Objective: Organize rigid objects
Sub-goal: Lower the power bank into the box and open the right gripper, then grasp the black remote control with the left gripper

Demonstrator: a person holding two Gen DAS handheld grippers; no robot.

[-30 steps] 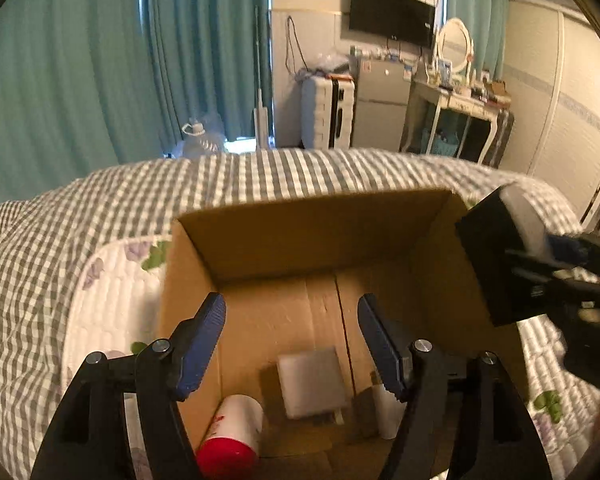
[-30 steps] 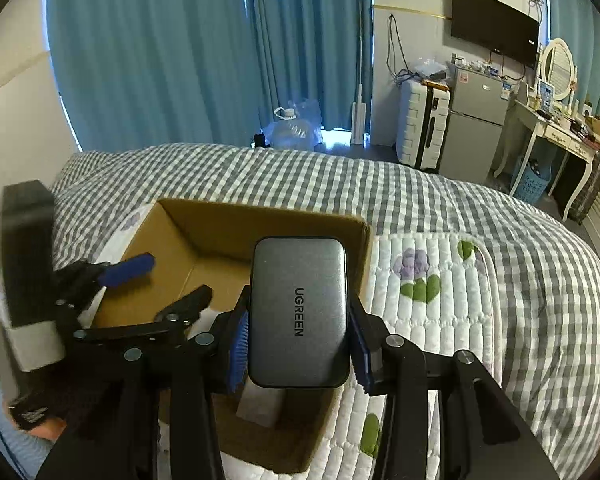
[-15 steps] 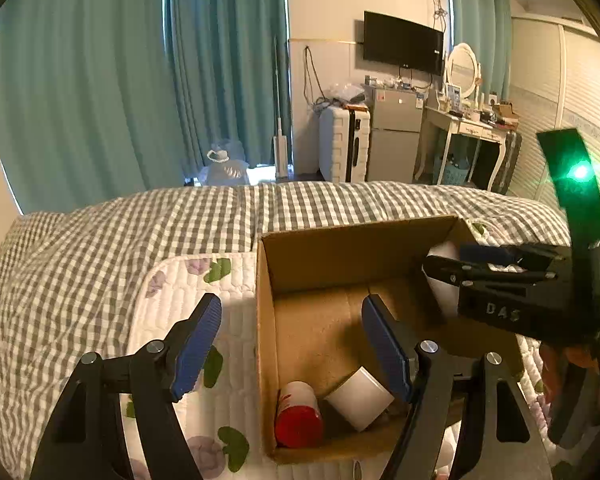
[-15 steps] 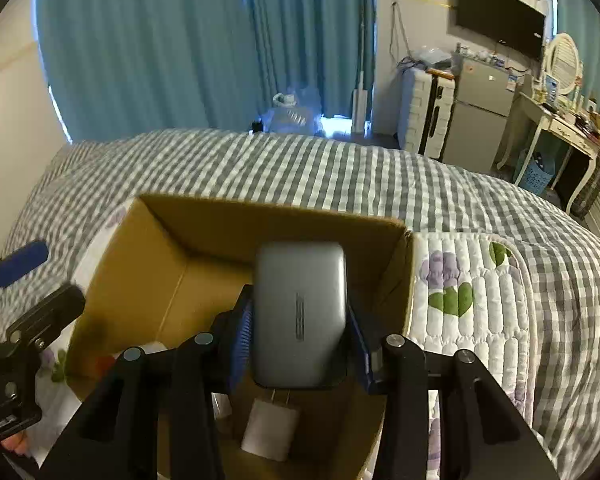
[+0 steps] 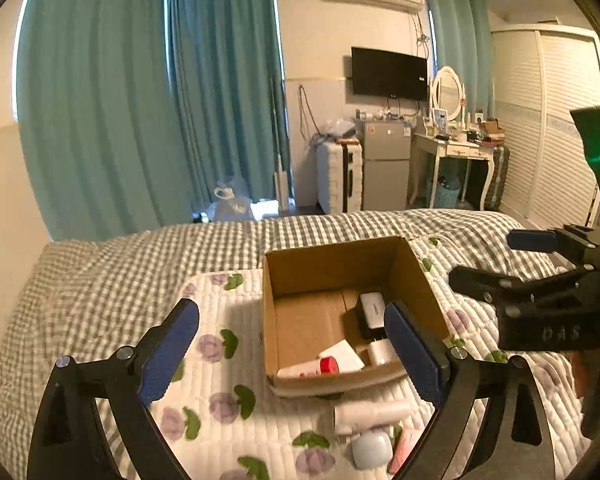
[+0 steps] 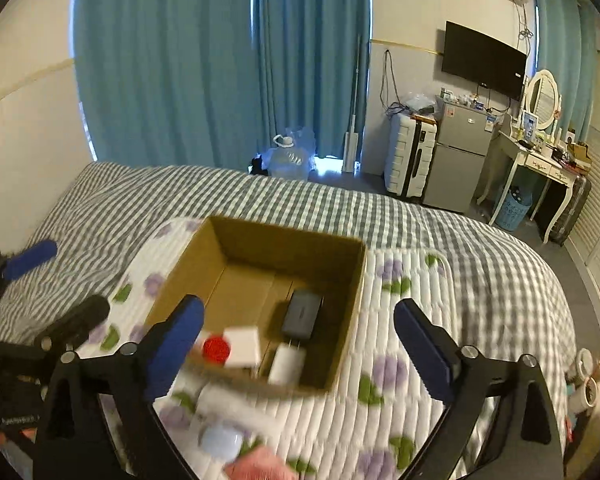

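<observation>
An open cardboard box (image 5: 332, 258) (image 6: 284, 242) sits on a floral quilted mat on the bed. Inside lie a grey power bank (image 6: 302, 314) (image 5: 372, 310), a white charger plug (image 6: 286, 362), a white block (image 6: 242, 346) and a red-capped bottle (image 5: 312, 367) (image 6: 215, 350). In front of the box lie a white tube (image 5: 370, 416), a pale blue round thing (image 5: 372, 454) (image 6: 220, 444) and a pink thing (image 5: 404, 450). My left gripper (image 5: 292, 352) is open and empty, above the box's near left. My right gripper (image 6: 300, 344) is open and empty, above the box; it also shows in the left wrist view (image 5: 540, 280).
The quilted mat (image 6: 400, 360) lies on a grey checked bedspread (image 5: 140, 264). Teal curtains, a suitcase, a small fridge and a dressing table stand beyond the bed. Some small things lie at the right edge of the right wrist view (image 6: 588, 384).
My right gripper has opened and let go of the grey power bank, which now lies in the box. Both grippers have pulled back and up from the box.
</observation>
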